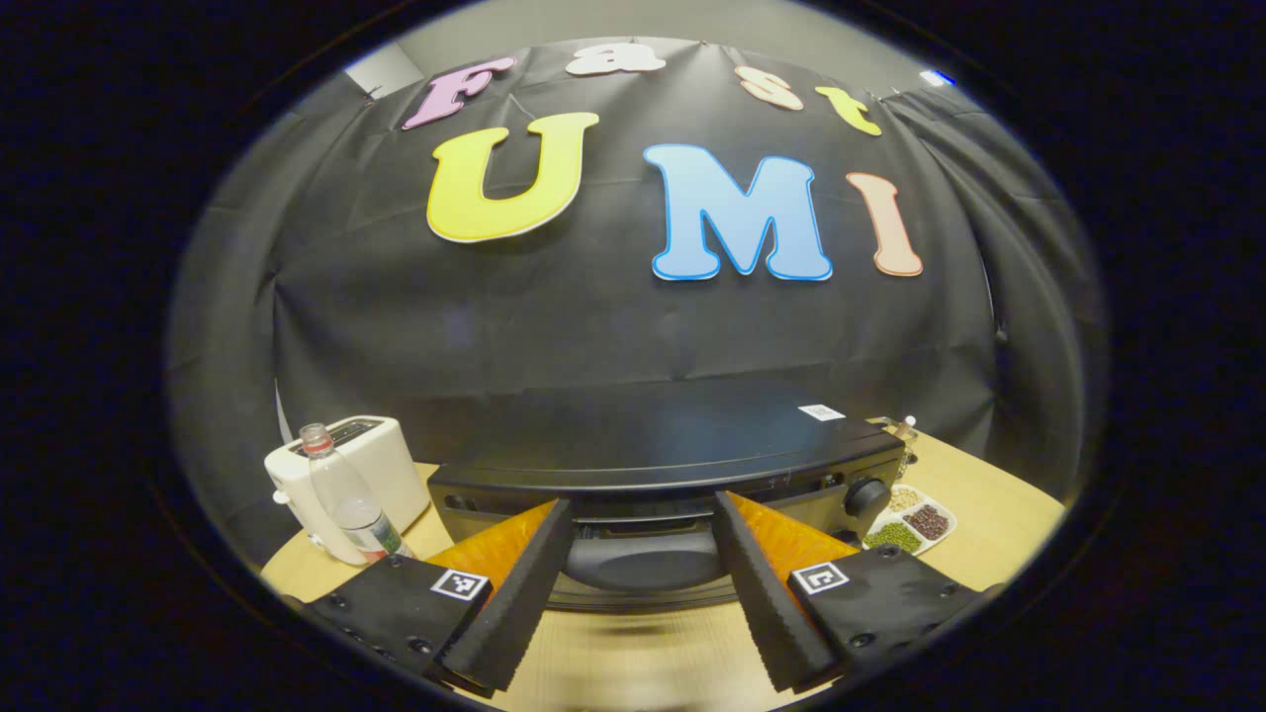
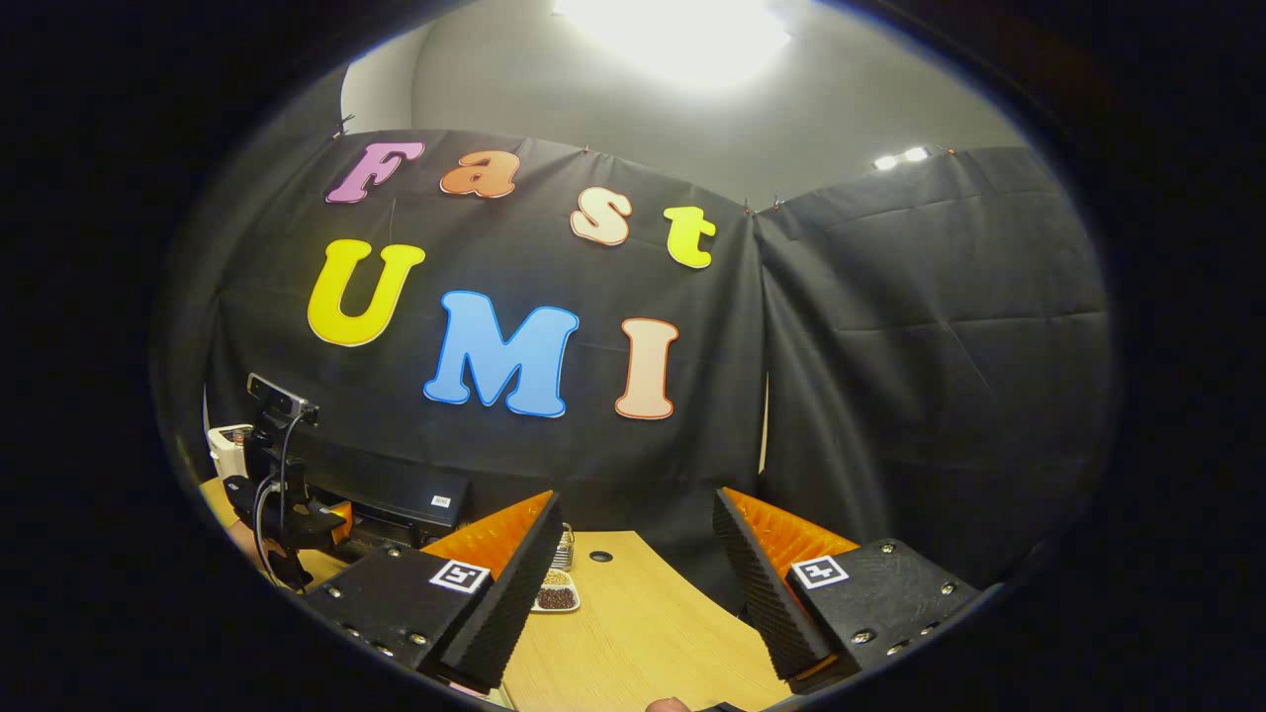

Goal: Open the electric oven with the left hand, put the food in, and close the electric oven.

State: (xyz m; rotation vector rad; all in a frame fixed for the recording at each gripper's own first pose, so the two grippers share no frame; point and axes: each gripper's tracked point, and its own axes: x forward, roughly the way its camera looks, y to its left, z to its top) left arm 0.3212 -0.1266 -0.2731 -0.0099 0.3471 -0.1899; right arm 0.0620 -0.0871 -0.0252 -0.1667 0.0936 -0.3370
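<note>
Here left claw (image 1: 641,593) wide open, empty, oven handle (image 1: 643,559) between fingers.

I'm looking at a staged recording booth: black cloth wall (image 2: 890,346), wooden table (image 2: 643,623), a toaster (image 1: 371,460) beside the electric oven (image 1: 673,450).

Toaster (image 1: 366,460) left of oven (image 1: 673,465), tray (image 1: 915,522) right.

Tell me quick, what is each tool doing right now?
Left tool: open, fingers either side of the oven handle, not pressing it.
Right tool: open, holding nothing, over the table.
</note>
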